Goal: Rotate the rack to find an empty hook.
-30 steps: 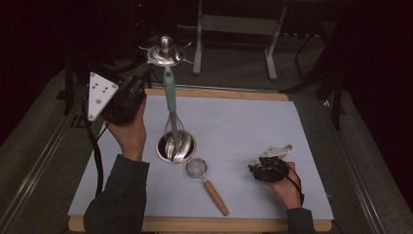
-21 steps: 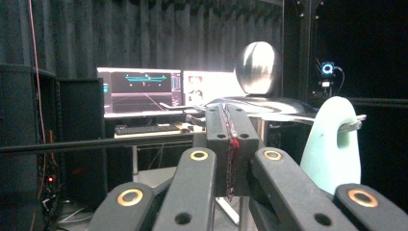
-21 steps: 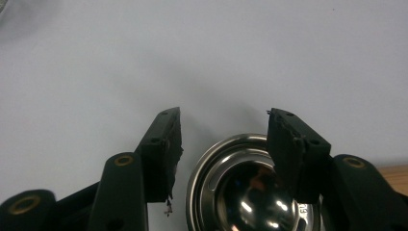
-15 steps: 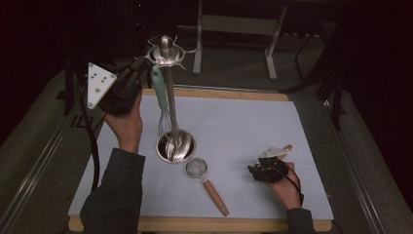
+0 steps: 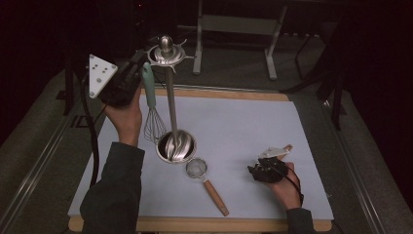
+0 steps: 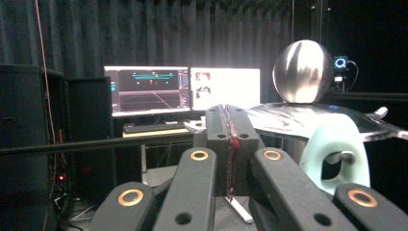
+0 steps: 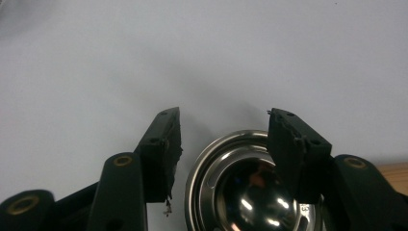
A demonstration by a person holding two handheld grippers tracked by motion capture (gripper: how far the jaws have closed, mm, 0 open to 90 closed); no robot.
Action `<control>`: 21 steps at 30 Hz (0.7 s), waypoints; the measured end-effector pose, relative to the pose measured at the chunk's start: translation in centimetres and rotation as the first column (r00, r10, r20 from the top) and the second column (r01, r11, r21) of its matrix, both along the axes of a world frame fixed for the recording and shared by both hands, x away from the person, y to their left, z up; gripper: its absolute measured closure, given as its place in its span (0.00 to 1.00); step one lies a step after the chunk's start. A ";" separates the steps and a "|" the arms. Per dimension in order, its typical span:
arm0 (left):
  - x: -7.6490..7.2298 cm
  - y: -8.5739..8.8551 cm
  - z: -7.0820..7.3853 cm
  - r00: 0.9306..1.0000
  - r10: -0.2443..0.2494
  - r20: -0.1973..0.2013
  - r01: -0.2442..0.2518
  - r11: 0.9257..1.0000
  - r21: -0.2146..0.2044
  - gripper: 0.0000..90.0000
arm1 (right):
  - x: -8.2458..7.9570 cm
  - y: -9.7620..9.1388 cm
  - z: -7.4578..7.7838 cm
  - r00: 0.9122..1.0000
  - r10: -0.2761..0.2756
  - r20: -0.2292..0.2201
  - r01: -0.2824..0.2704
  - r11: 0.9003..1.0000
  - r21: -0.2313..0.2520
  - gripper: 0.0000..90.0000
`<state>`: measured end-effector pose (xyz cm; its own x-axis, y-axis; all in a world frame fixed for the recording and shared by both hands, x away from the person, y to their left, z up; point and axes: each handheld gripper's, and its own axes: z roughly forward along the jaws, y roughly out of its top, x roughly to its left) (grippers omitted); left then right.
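The left gripper (image 5: 127, 80) is raised beside the top of the utensil stand (image 5: 169, 97), its jaws pressed together with nothing between them; just to their right in the left gripper view hangs the whisk (image 6: 334, 149), its pale green handle loop hooked on an arm of the stand under the steel ball. The right gripper (image 7: 222, 132) rests low over the table (image 5: 243, 122), jaws apart and empty, with a shiny round metal piece (image 7: 250, 192) lying on the white mat between and just below them. A small strainer (image 5: 204, 183) with a wooden handle lies between the stand's base and the right gripper.
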<state>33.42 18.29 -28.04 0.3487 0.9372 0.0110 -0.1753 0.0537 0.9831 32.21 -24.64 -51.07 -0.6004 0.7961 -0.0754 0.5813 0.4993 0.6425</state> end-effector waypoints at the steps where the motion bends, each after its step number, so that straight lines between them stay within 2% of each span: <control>1: 0.0 0.0 0.0 1.000 0.001 0.001 -0.001 1.000 -0.002 1.00 | 0.0 0.0 0.0 1.000 0.001 0.001 -0.001 1.000 0.000 0.51; 13: -0.4 0.5 0.2 1.000 -0.001 0.005 0.001 1.000 0.007 1.00 | 0.0 0.0 -0.2 1.000 0.000 -0.008 -0.001 1.000 -0.005 0.51; 21: -1.0 1.3 -0.4 1.000 0.001 -0.014 -0.001 1.000 0.023 1.00 | 0.1 -0.1 -0.2 1.000 -0.001 -0.009 0.001 1.000 -0.006 0.50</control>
<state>32.43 19.59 -28.43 0.3480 0.9371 0.0281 -0.1617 0.0304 0.9864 32.29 -24.78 -51.29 -0.6001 0.7964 -0.0748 0.5878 0.5025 0.6341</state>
